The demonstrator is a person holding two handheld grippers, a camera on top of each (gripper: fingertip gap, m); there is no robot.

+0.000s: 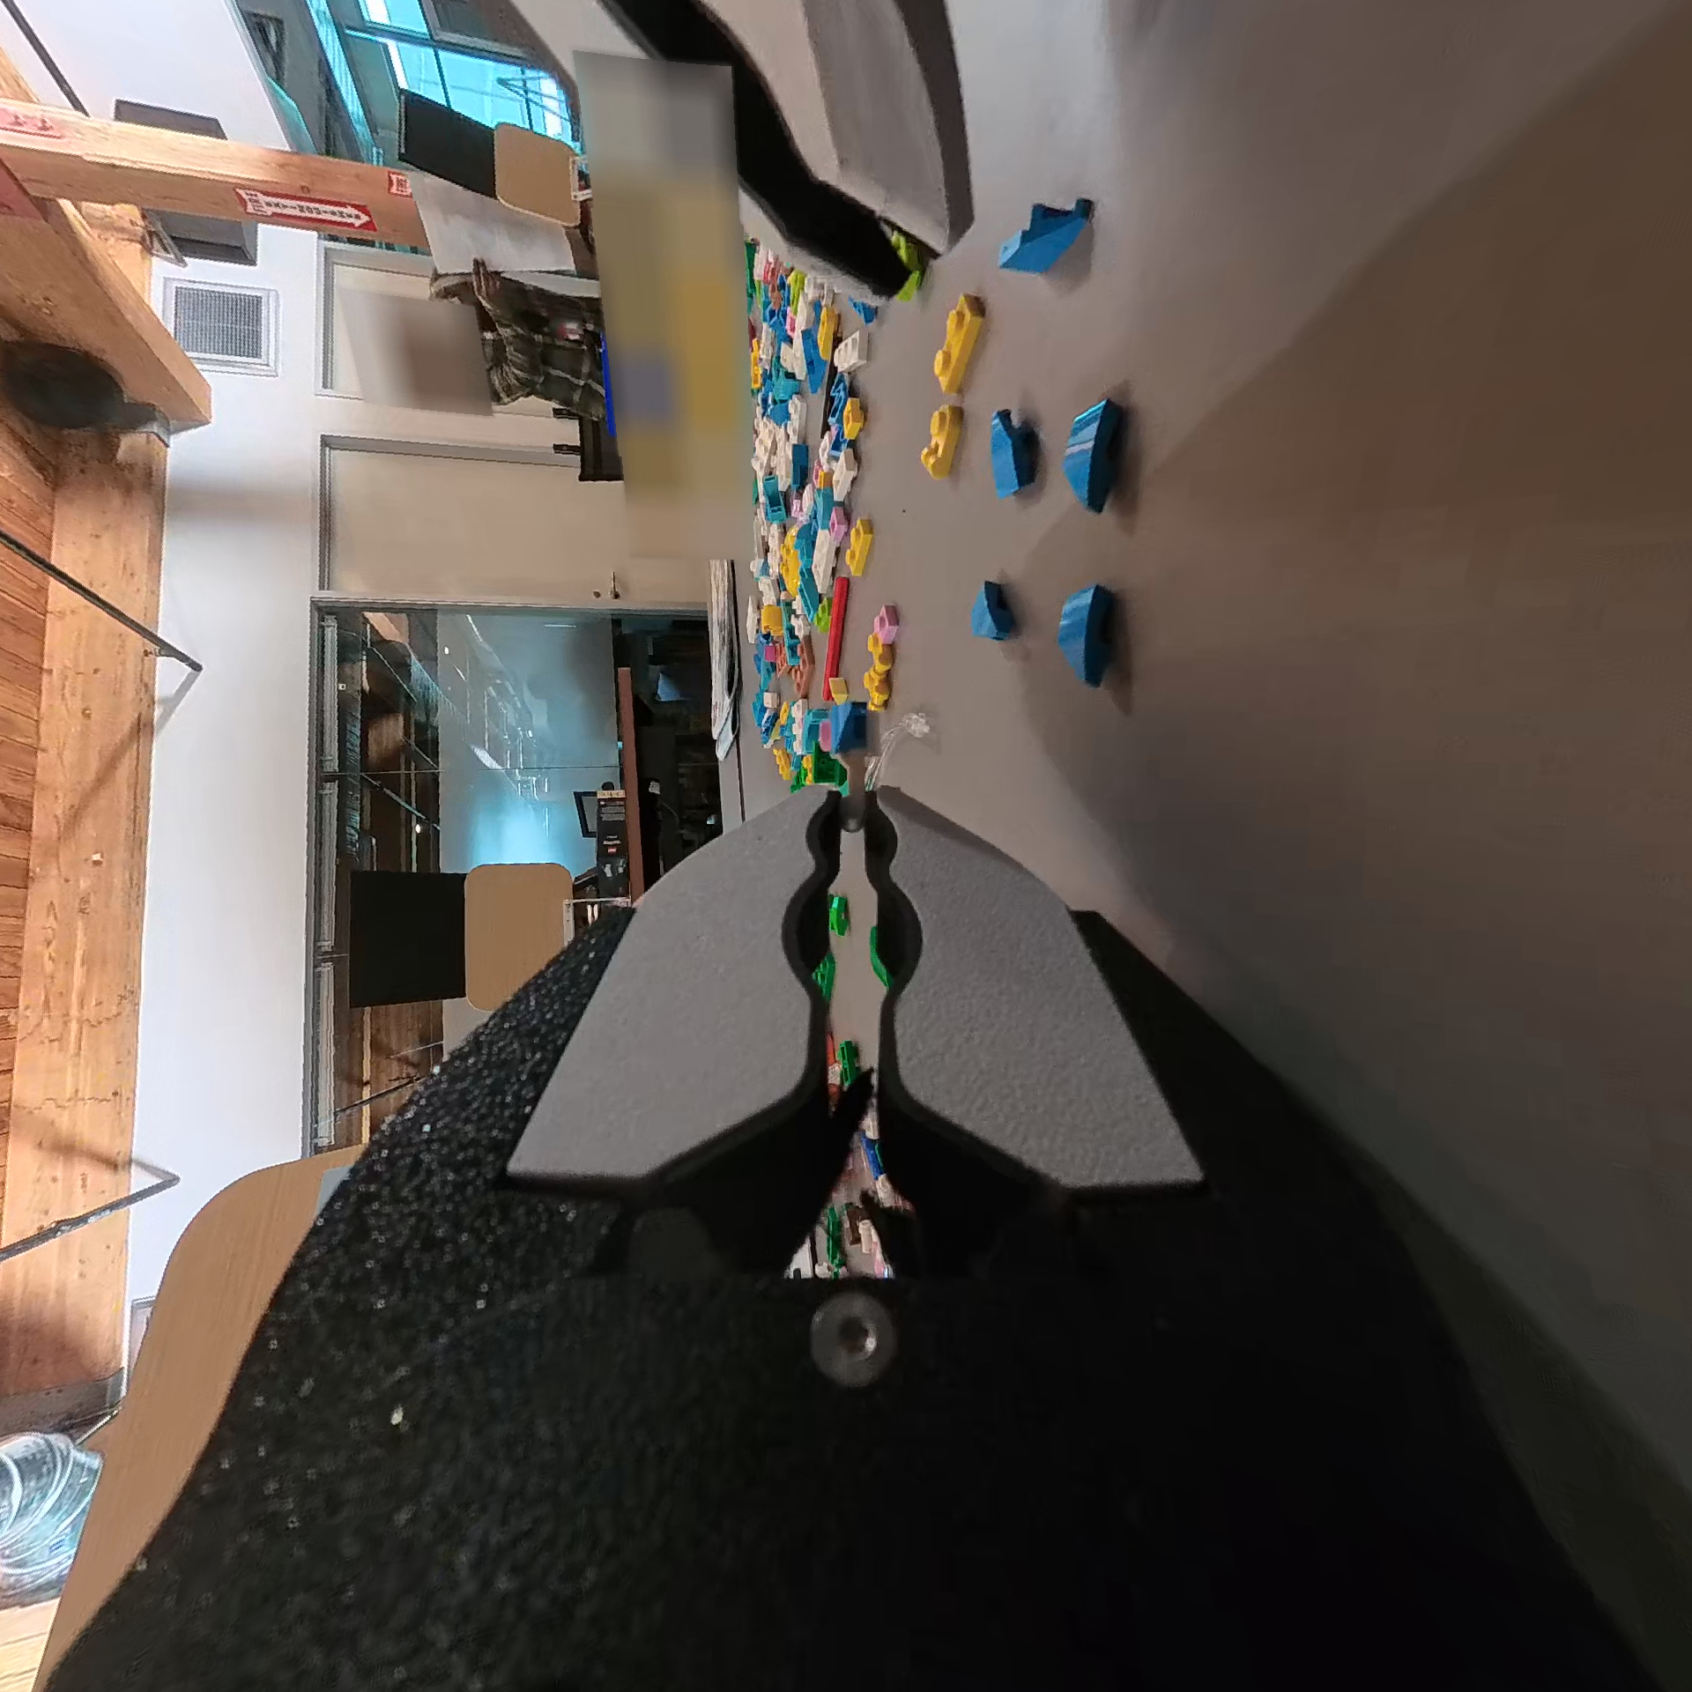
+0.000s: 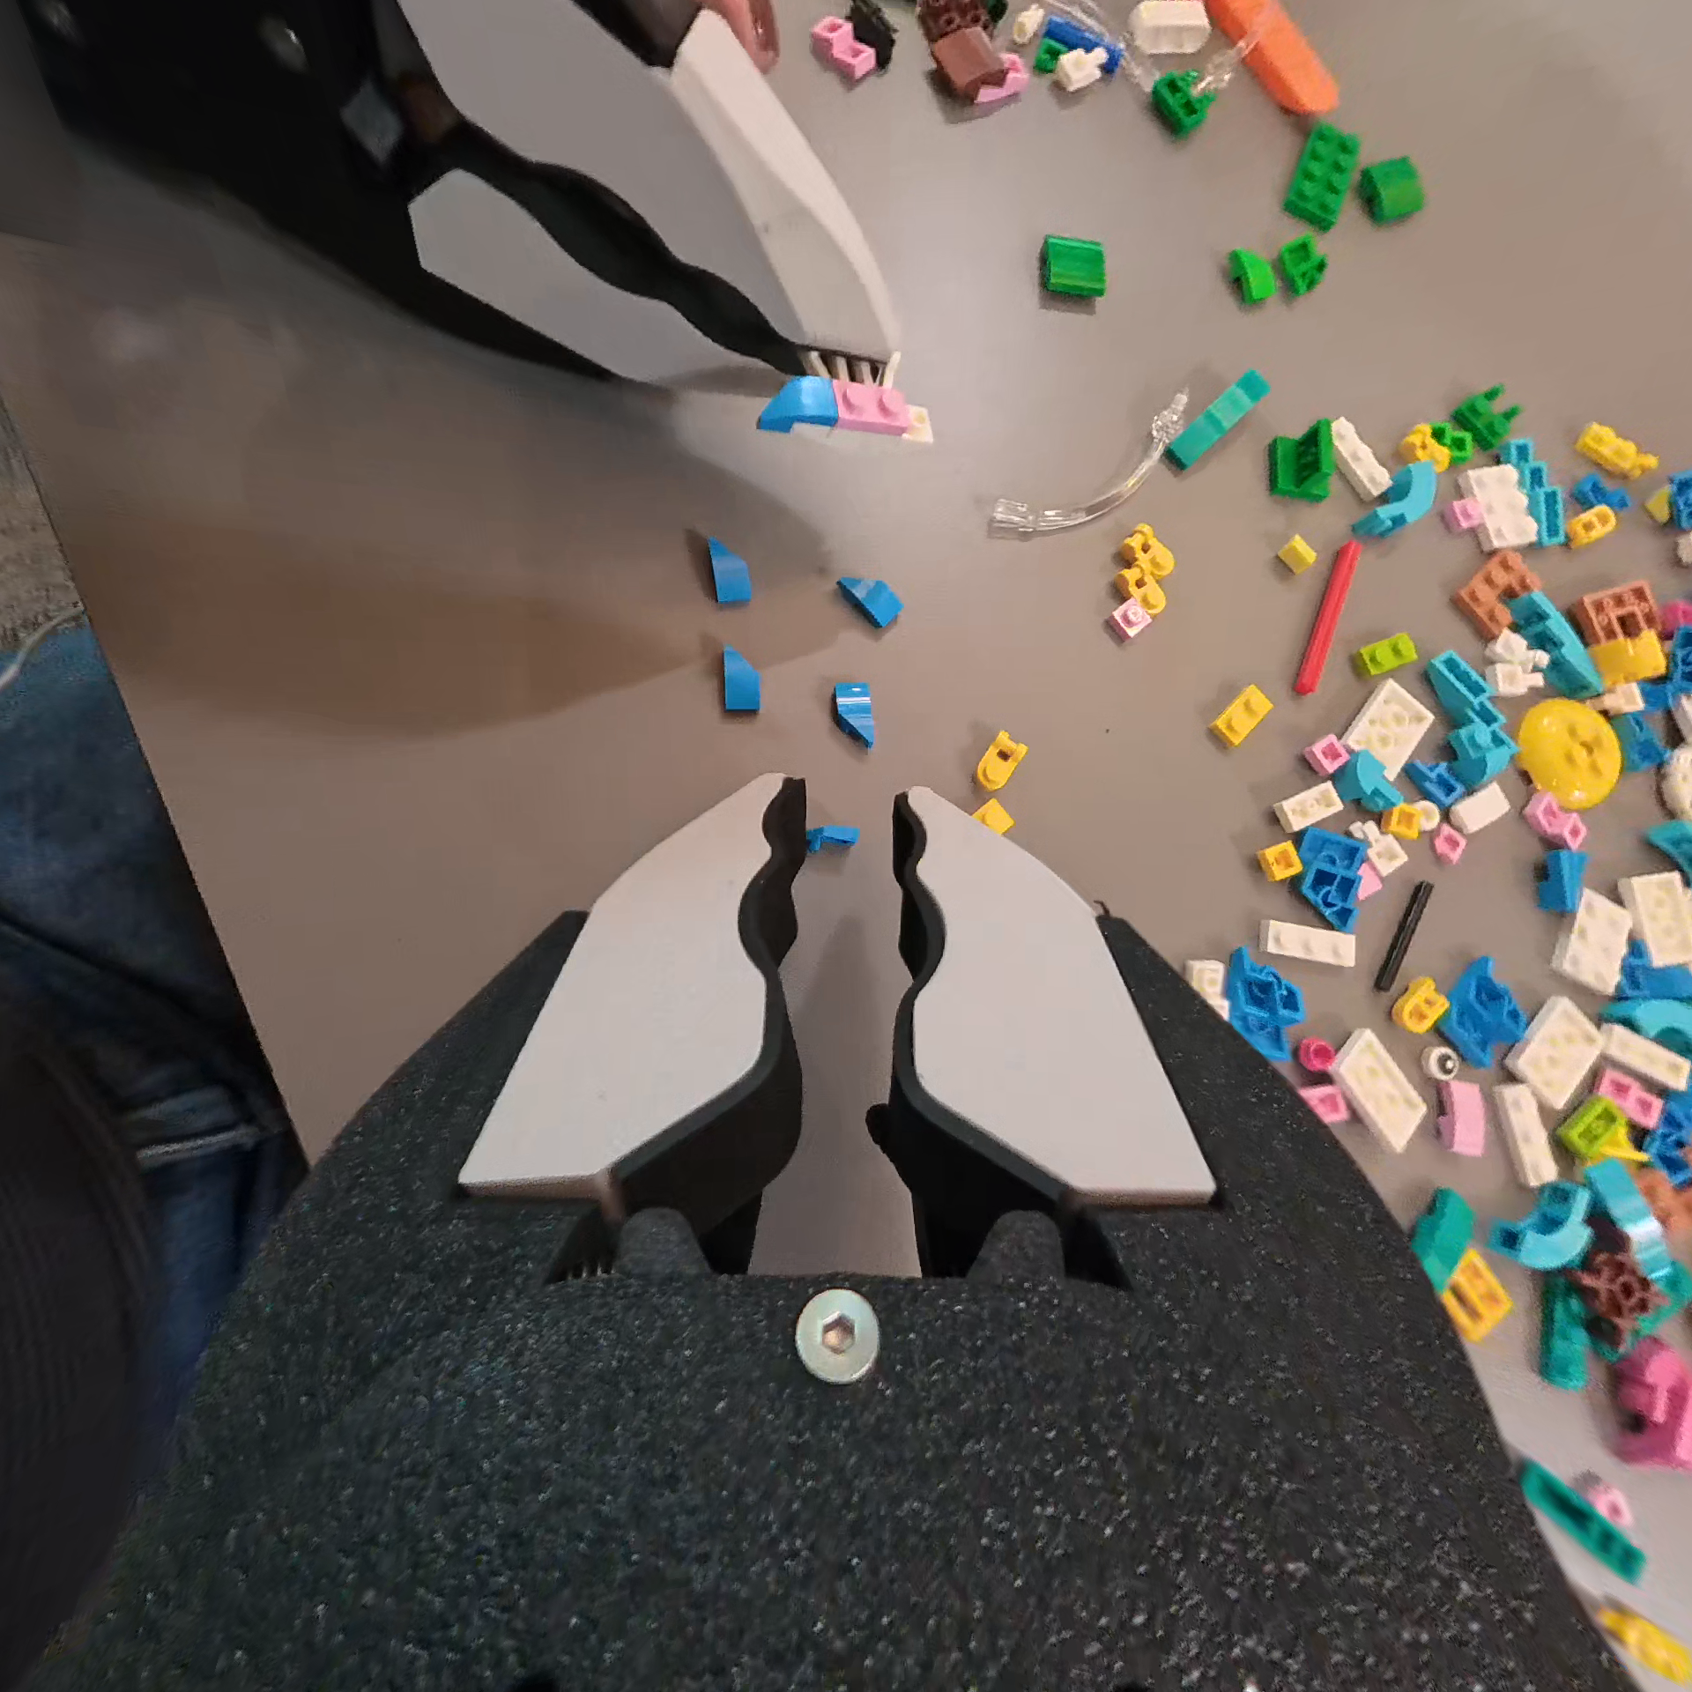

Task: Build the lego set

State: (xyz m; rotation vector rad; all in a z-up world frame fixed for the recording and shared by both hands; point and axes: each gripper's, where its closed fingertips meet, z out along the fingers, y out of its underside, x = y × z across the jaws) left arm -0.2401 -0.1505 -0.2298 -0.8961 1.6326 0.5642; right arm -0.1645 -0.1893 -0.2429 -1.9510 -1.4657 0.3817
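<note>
My left gripper [image 1: 851, 806] is shut on a small built piece [image 1: 847, 731] made of a blue slope, a pink plate and a cream part. In the right wrist view it hangs from the left gripper [image 2: 847, 362] just above the grey table, as the built piece [image 2: 842, 414]. My right gripper [image 2: 850, 797] is open and empty, low over the table. A small blue piece [image 2: 833, 837] lies between its tips. Several blue slope bricks [image 2: 740, 682] lie in a square in front of it; they also show in the left wrist view [image 1: 1090, 453].
A wide pile of loose bricks [image 2: 1511, 824] covers the table's right side, with green bricks [image 2: 1318, 174] farther back. A clear curved part [image 2: 1090, 494], a red bar [image 2: 1328, 618] and yellow pieces [image 2: 1001, 760] lie nearby. A person's leg in jeans [image 2: 73, 824] is beyond the table's left edge. About 9 centimetres separates my left fingertips from my right.
</note>
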